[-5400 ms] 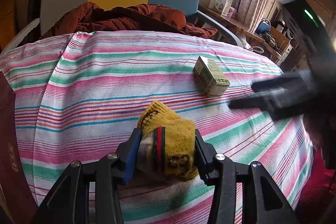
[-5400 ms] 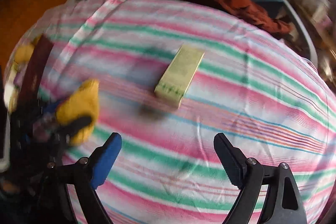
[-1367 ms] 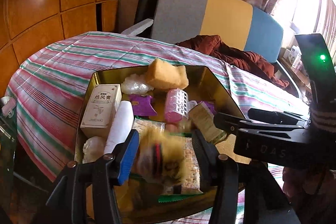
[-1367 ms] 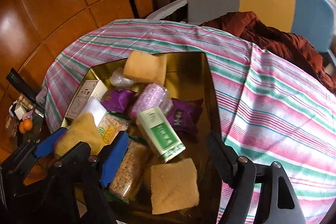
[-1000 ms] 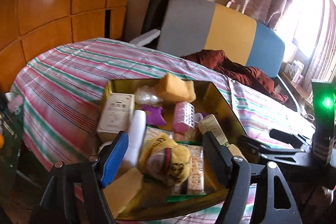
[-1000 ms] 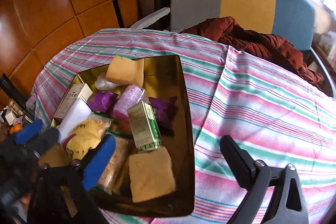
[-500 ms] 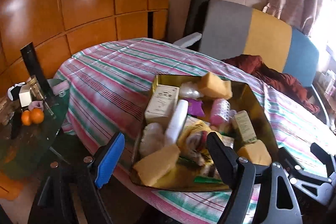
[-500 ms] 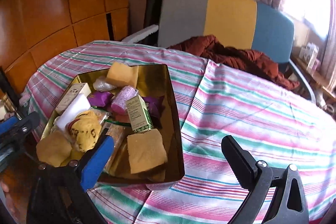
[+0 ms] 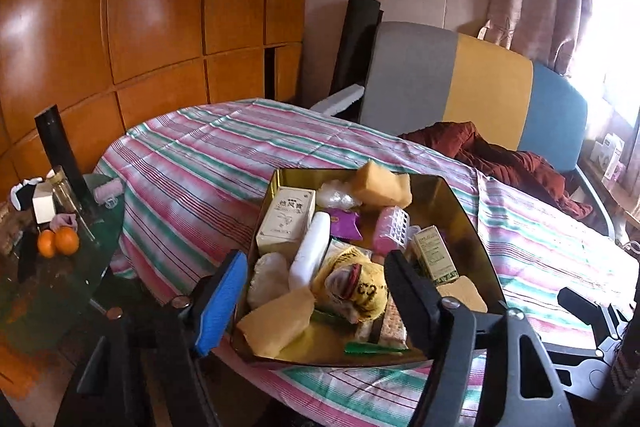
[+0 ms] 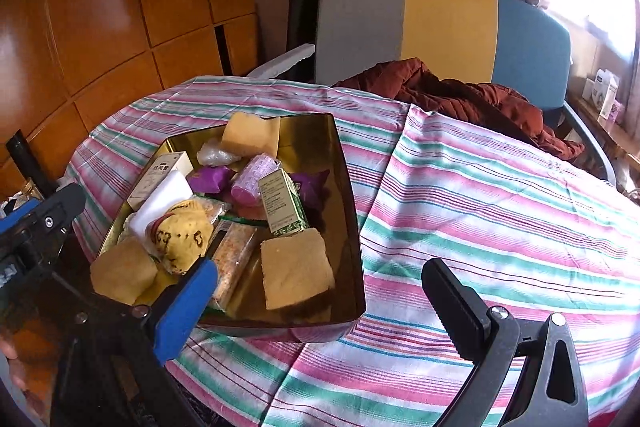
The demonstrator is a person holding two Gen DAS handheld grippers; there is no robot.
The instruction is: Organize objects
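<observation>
A gold metal tin (image 9: 452,195) (image 10: 344,187) sits on the striped tablecloth near the table's front left edge. It holds several items: the yellow rolled sock (image 9: 360,287) (image 10: 182,233), a green box (image 9: 434,259) (image 10: 282,203), yellow sponges (image 10: 296,273), a white box (image 9: 286,217), a white bar and purple packets. My left gripper (image 9: 314,293) is open and empty, held back above the tin's near end. My right gripper (image 10: 320,289) is open and empty, over the tin's right corner.
A striped cloth (image 10: 500,211) covers the round table. A brown jacket (image 10: 460,95) lies on a grey, yellow and blue seat behind it. A low glass side table (image 9: 48,267) at the left holds oranges (image 9: 58,241) and small bottles. Wooden panels line the wall.
My left gripper let the yellow sock go into the tin, opened and drew back and up. My right gripper also drew back from the tin.
</observation>
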